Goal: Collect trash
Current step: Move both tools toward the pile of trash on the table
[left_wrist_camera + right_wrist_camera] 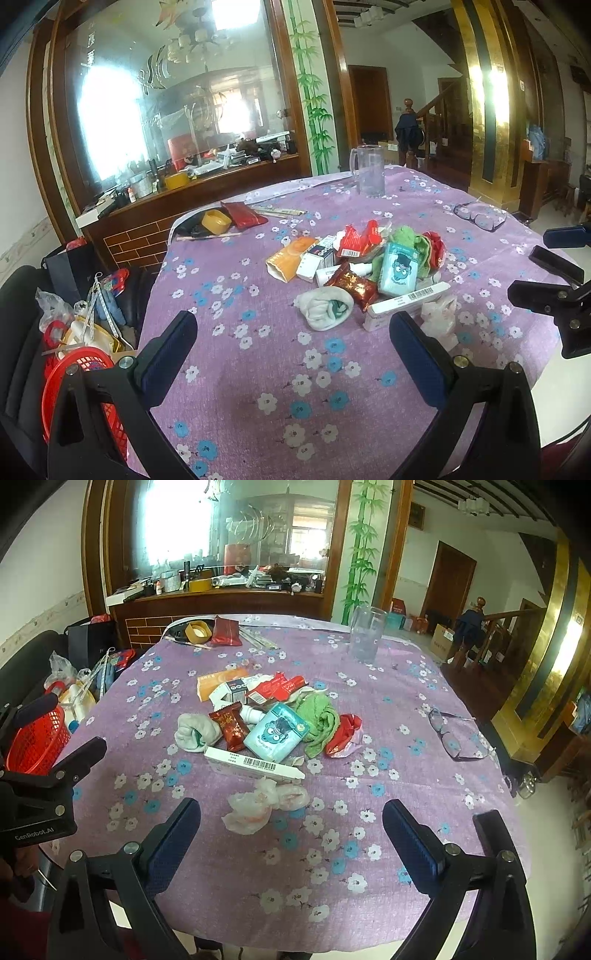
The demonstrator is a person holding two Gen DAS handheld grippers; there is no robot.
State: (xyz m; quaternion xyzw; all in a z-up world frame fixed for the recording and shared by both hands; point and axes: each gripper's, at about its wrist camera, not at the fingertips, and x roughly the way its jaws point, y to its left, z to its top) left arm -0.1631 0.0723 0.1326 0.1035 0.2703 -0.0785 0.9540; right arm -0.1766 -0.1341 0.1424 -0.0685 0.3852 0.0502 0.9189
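Both grippers' jaws apart, empty. Crumpled plastic wrap (264, 805) lies center frame just ahead of R gripper (291, 834), nearer than L gripper (293, 343). Red basket (37, 738) at left edge.

I see a table w/ purple floral cloth (388, 746): trash pile (266, 716) mid-table, crumpled plastic wrap (266, 805) just in front, glasses (454, 734) to the right, clear pitcher (365, 635) at back, tape roll (198, 631) back-left.

Red basket (79, 384) partly behind gripper, carton (255, 764) print too small to read
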